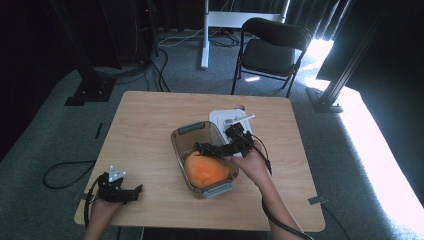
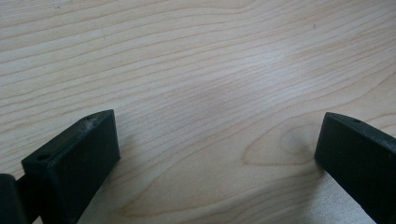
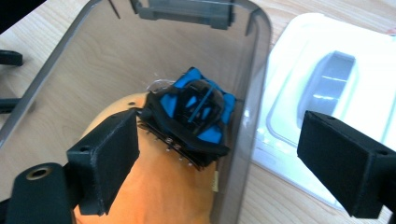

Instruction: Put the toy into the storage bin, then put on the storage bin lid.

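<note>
Inside the clear smoky plastic bin [image 3: 252, 93], a black-and-blue strapped gadget [image 3: 196, 114] sat on orange cloth [image 3: 159, 191], your right gripper [image 3: 219, 154] hovered above, jaws spread, your left gripper [image 2: 215, 144] low over the wooden table [image 2: 196, 56], jaws apart.

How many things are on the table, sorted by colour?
Clear grey: 1, the storage box
White: 1, the lid
Orange: 1, the soft item in the box
Black and blue: 1, the small gadget in the box
Total: 4
</note>
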The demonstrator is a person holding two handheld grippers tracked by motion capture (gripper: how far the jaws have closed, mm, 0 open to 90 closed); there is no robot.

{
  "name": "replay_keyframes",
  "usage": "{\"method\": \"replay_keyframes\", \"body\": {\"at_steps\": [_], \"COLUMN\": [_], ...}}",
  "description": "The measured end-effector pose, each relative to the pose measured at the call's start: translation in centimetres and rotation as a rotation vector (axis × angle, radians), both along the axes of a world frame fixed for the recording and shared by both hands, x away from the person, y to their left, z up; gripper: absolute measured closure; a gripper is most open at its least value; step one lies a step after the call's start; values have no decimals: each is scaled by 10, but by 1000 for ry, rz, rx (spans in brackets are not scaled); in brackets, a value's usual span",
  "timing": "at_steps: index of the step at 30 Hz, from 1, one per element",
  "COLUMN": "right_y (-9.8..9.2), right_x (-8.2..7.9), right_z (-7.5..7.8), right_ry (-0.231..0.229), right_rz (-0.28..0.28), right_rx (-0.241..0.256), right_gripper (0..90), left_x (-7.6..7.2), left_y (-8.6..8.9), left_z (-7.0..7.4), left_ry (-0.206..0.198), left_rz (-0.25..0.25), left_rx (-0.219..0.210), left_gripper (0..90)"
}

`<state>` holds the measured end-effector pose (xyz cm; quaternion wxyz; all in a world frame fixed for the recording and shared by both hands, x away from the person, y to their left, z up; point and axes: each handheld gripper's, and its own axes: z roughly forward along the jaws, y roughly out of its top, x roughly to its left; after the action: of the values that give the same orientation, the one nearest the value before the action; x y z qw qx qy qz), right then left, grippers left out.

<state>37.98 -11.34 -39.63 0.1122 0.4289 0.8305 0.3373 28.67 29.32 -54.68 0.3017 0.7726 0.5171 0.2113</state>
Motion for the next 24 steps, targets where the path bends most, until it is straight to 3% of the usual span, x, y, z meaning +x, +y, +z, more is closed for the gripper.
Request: {"method": "replay_keyframes", "body": {"at_steps": [13,24], "right_y": [-32,-65], "right_x": [-2,-1], "right_z": [-1,-16], "right_ry": [-13,-26], "right_rz": [-54,-128], "right_rx": [12,4], "right_gripper": [116,117], "left_x": [0,0], "left_y": [0,0], "left_z": [0,0], "left_ry": [1,1], "left_rz": [0,0], "left_rx": [-1,0], "left_gripper": [2,2]}}
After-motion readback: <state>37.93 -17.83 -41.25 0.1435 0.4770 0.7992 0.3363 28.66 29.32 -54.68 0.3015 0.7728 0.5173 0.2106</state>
